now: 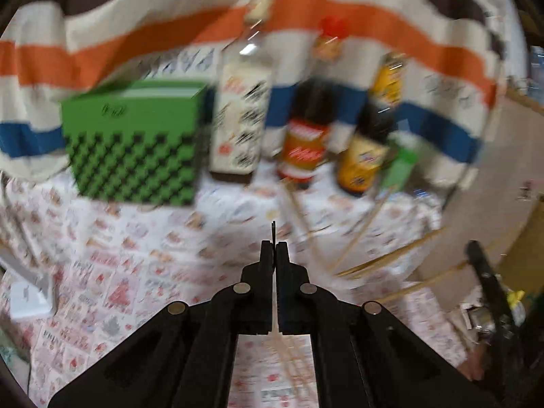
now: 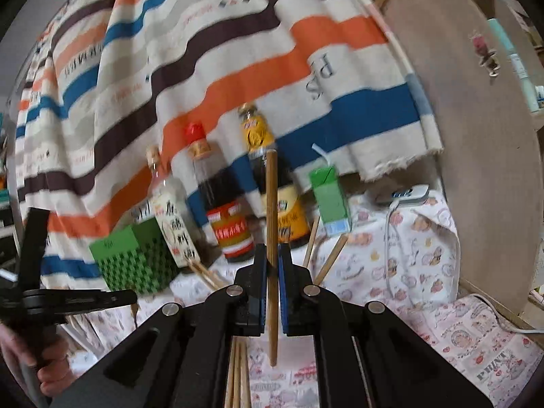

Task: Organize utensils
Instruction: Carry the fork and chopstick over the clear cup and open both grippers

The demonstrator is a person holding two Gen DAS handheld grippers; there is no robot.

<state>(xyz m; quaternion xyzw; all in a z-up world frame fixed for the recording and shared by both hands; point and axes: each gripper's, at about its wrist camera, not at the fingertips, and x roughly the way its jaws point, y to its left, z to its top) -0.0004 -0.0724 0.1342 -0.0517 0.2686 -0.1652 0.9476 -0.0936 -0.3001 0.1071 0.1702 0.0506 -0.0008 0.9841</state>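
Note:
My right gripper [image 2: 272, 255] is shut on a wooden chopstick [image 2: 271, 204] that stands almost upright between its blue pads. Several more chopsticks [image 2: 238, 374] lie on the cloth under it, and others lie past it [image 2: 335, 255]. My left gripper [image 1: 274, 251] is shut with nothing visible between its fingers, above the patterned tablecloth [image 1: 136, 255]. Several chopsticks [image 1: 391, 258] lie scattered to its right. A green checkered box [image 1: 136, 142] stands open-topped at the back left; it also shows in the right wrist view [image 2: 136, 258]. The left gripper's handle [image 2: 51, 299] shows at the left of the right wrist view.
Three sauce bottles [image 1: 306, 136] stand in a row against a striped cloth [image 1: 170, 44]. A small green carton [image 2: 329, 200] with a straw stands right of them. A white power strip [image 2: 404, 193] and cable lie near a brown board [image 2: 476, 136]. The left view is blurred.

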